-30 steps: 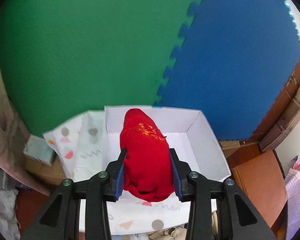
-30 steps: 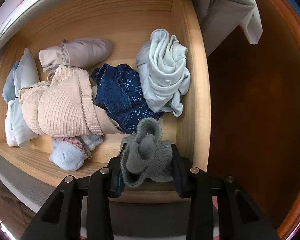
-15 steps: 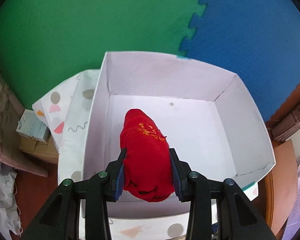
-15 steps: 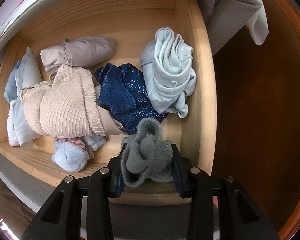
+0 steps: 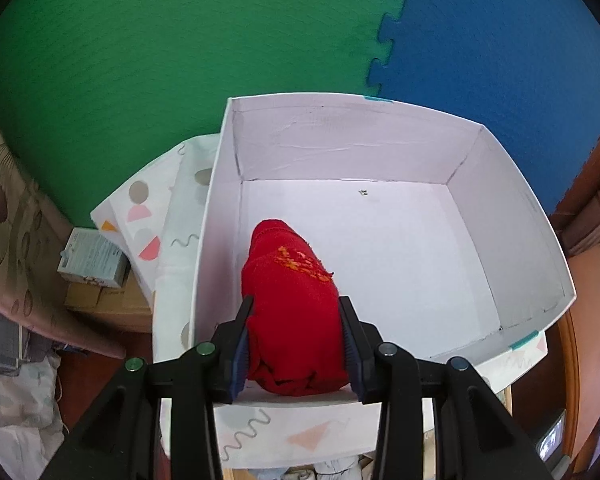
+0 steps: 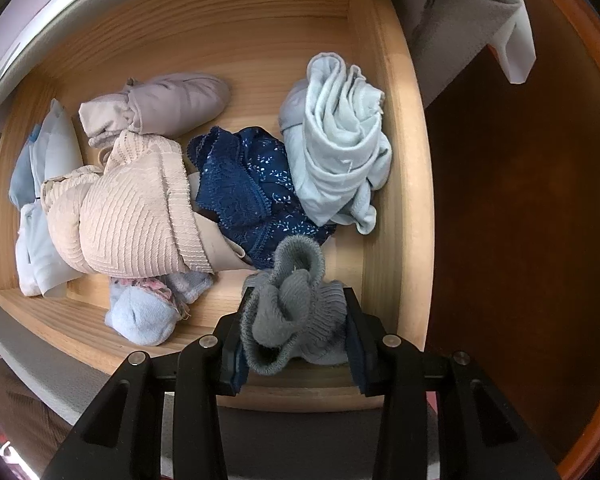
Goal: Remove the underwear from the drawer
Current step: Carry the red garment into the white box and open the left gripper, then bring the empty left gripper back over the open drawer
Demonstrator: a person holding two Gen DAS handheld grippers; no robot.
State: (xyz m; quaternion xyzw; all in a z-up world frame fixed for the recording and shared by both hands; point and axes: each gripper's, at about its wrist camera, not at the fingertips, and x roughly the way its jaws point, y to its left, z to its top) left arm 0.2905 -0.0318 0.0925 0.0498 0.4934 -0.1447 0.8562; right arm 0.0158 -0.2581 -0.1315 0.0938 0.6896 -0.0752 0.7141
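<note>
My left gripper (image 5: 295, 320) is shut on a red knitted garment (image 5: 291, 304) with orange stitching and holds it over the near left part of a white cardboard box (image 5: 512, 216) that holds nothing else. My right gripper (image 6: 295, 320) is shut on a grey knitted garment (image 6: 291, 316) above the front right corner of the open wooden drawer (image 6: 396, 184). In the drawer lie a navy lace piece (image 6: 243, 184), a pale blue rolled piece (image 6: 336, 148), a beige ribbed piece (image 6: 131, 212), a grey-lilac piece (image 6: 159, 104) and a light blue bundle (image 6: 139, 316).
The white box stands on patterned white sheets (image 5: 155, 216) above a green (image 5: 179, 60) and blue (image 5: 500, 48) foam mat. A small carton (image 5: 91, 260) lies to the box's left. Dark brown wood (image 6: 512, 240) lies right of the drawer. More pale cloth (image 6: 39, 184) fills the drawer's left end.
My left gripper has carried the red garment forward and down, from the box's near edge to over its inside. My right gripper with the grey garment has drifted slightly left.
</note>
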